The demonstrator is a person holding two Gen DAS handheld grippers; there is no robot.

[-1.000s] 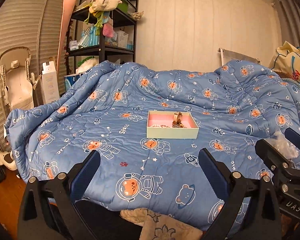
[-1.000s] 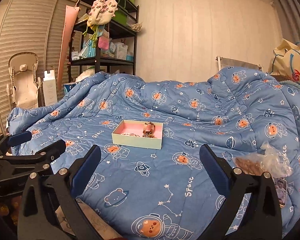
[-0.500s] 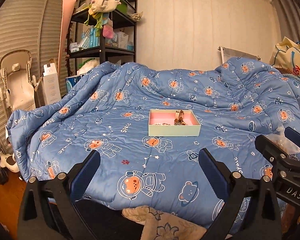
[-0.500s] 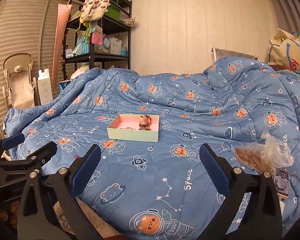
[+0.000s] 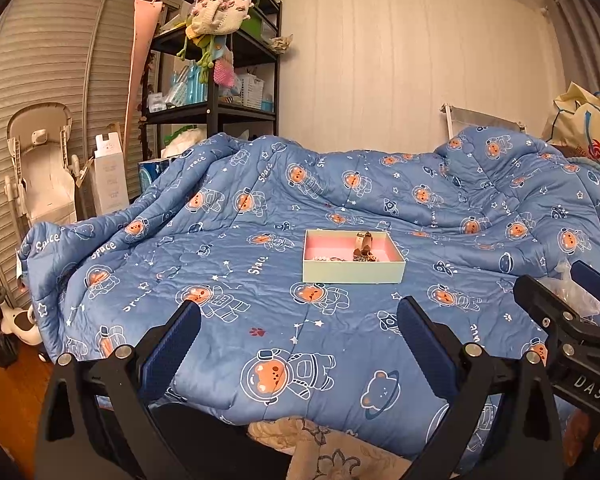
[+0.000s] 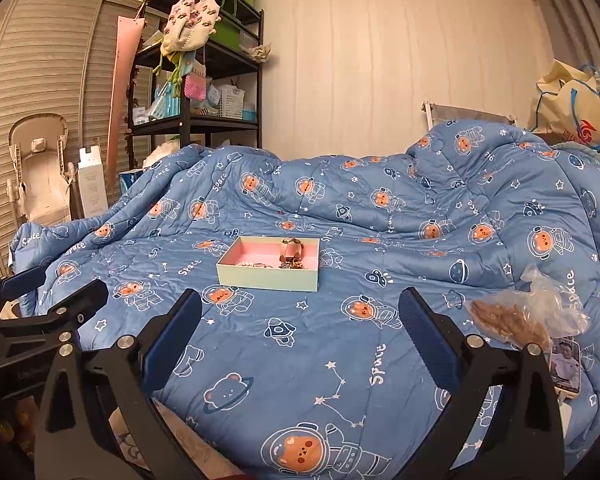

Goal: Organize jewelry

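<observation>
On the blue space-print quilt [image 5: 228,280], sitting near the middle: a shallow pale-green box [image 5: 353,272] with a pink lining, holding a small heap of jewelry [image 5: 362,248] toward its right half, one taller brownish piece standing upright among beads and chain. Hovering at the near edge of the bed, well short of the box: left gripper [image 5: 298,350], blue pads spread wide, gripping nothing. Hanging likewise on the right: right gripper [image 6: 300,344], fingers gaping apart over bare quilt, empty too. Lying just right of the right gripper: a crinkled clear plastic bag [image 6: 528,316] with brown contents, and beside it, nearer, a small photo card [image 6: 566,364]. Standing far left against the wall: a black shelf [image 5: 216,108] crowded with bags and baskets.
</observation>
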